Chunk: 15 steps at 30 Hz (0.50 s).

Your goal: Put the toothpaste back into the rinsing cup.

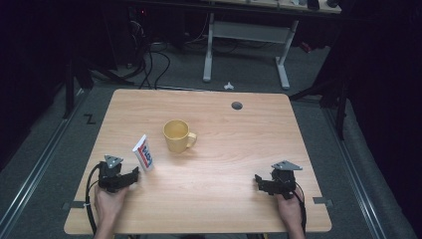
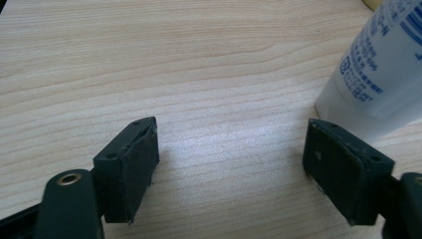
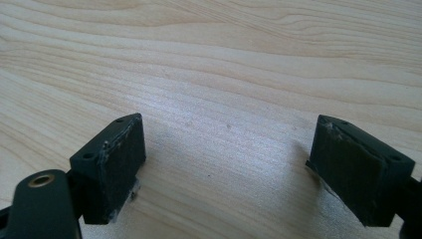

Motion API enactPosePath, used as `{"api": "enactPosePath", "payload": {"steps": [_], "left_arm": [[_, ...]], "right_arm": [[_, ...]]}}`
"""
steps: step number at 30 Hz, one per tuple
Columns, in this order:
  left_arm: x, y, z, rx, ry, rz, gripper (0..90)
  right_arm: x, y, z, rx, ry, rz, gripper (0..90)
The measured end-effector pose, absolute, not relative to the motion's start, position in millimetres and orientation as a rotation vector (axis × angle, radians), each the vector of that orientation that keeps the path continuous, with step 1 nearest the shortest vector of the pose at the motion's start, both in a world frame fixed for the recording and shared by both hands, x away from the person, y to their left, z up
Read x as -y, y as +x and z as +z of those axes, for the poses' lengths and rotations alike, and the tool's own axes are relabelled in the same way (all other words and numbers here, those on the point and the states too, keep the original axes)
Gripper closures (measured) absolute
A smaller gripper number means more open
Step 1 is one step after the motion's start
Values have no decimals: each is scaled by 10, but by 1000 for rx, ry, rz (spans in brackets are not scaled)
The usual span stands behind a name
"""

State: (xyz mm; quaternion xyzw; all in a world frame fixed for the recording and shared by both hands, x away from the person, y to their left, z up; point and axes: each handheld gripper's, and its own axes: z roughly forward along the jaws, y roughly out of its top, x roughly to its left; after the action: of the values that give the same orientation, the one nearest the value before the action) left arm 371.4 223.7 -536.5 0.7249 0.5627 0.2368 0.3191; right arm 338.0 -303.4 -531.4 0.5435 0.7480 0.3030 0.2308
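White plastic tube with blue and red print (image 1: 144,153): one unit, standing on its cap on the light wooden table (image 1: 224,199), tilted, long axis near upright and leaning toward the table's left edge. It is located just ahead and to the right of the left gripper (image 1: 130,176). In the left gripper view the tube (image 2: 378,74) stands just beyond the right-hand jaw, outside the gap and not between the pads. The left gripper's jaws are spread wide and grasp nothing.

Judgement: the left gripper is the nearer one; the coming move requires shifting it rightward so the gap straddles the tube.

Yellow ceramic mug with a handle (image 1: 177,135): one unit, upright, near the tube on its far right side, apart from it.

Right gripper (image 1: 260,181): well apart from both items, jaws spread wide over bare wood, holding nothing.

Count: two grippers, one tube, one mug.
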Motion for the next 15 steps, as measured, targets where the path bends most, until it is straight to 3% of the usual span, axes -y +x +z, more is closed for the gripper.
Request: {"api": "enactPosePath", "payload": {"steps": [15], "left_arm": [[-2330,3534,-5259,-1446,1825,538,216]], "right_arm": [[3033,3382,-5314,-2058,1495,834,143]]}}
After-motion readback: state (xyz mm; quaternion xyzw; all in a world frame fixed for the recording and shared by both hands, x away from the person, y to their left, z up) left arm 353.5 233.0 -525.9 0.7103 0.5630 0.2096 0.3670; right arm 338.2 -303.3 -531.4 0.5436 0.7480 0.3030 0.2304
